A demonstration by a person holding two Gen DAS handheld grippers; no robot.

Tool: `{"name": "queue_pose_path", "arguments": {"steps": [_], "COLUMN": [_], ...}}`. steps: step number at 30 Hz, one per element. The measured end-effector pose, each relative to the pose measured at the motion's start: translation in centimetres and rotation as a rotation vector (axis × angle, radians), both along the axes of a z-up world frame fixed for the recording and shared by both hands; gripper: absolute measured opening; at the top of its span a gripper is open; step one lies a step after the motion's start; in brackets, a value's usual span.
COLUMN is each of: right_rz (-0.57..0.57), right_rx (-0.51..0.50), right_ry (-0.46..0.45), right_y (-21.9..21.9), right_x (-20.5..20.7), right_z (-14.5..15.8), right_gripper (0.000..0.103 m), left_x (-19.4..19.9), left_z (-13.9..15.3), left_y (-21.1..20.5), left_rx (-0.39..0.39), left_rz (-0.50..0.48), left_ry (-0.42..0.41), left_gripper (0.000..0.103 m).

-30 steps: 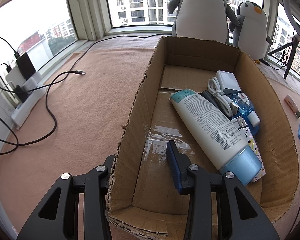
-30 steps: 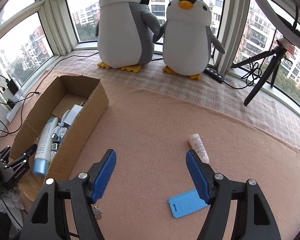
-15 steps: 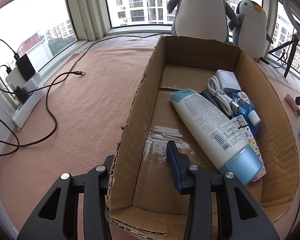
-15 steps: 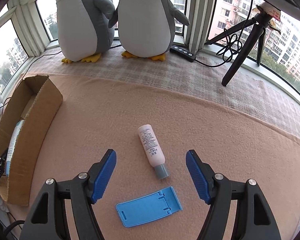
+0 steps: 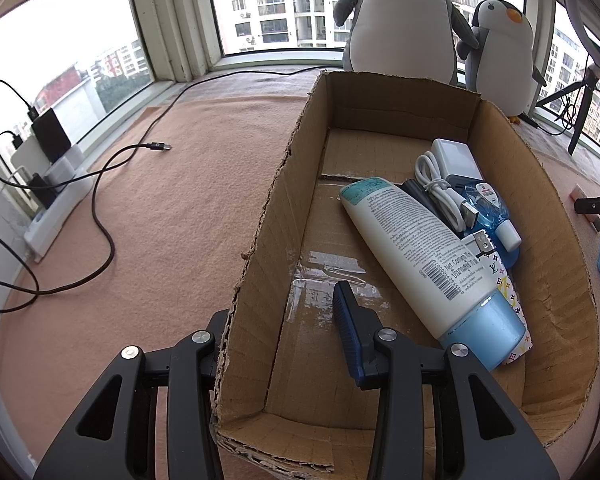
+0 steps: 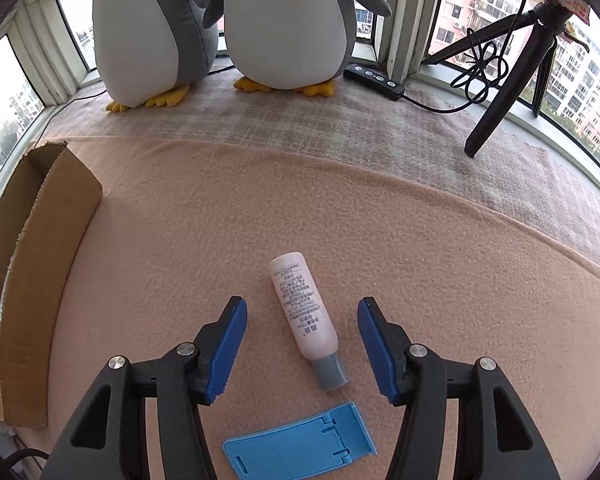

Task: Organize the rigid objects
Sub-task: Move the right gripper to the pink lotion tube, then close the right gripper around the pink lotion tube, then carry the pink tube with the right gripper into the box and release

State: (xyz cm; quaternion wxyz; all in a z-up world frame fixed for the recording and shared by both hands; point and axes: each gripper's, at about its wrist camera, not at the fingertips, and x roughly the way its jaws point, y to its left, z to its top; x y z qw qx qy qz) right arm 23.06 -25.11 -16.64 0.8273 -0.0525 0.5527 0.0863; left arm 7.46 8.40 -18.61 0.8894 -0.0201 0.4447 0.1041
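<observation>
A cardboard box (image 5: 552, 248) holds a large white bottle with a blue cap (image 5: 428, 264), a white charger with cable (image 5: 452, 160), a small blue bottle (image 5: 494, 216) and a patterned item. My left gripper (image 5: 284, 320) is open and straddles the box's left wall near its front corner. In the right wrist view a small pink tube with a grey cap (image 6: 306, 320) lies on the peach blanket between the fingers of my open right gripper (image 6: 302, 330). A flat blue plastic stand (image 6: 300, 444) lies just in front of the tube. The box (image 6: 32, 280) stands at the left.
Two plush penguins (image 6: 284, 20) stand at the window. A black tripod (image 6: 512, 68) and a power strip (image 6: 374, 80) are at the back right. In the left wrist view black cables (image 5: 100, 208) and a white power strip (image 5: 56, 208) lie at the left.
My right gripper has swung right and moved forward and down, so the pink tube now lies between its fingers. My left gripper has stayed at the box wall.
</observation>
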Motion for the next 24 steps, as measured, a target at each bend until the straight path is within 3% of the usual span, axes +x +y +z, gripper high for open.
{"name": "queue_pose_path", "arguments": {"steps": [4, 9, 16, 24], "right_rz": [-0.004, -0.01, -0.002, 0.075], "right_rx": [-0.007, 0.008, 0.043, 0.091], "right_ry": [0.0, 0.003, -0.011, -0.095], "right_y": [0.0, 0.1, 1.8, 6.5], "right_x": [0.1, -0.1, -1.7, -5.5], "right_z": [-0.2, -0.1, 0.5, 5.4], "right_gripper": [0.042, 0.018, 0.018, 0.018], "left_x": [-0.1, 0.0, -0.1, -0.2], "left_z": [0.0, 0.0, 0.0, -0.1], "left_y": [0.0, -0.1, 0.0, 0.0], "left_rx": [0.001, 0.001, 0.0, 0.0], "left_rz": [0.0, 0.0, 0.0, 0.001], "left_ry": [0.0, 0.0, -0.002, -0.004], "left_gripper": [0.039, 0.039, 0.039, 0.039]}}
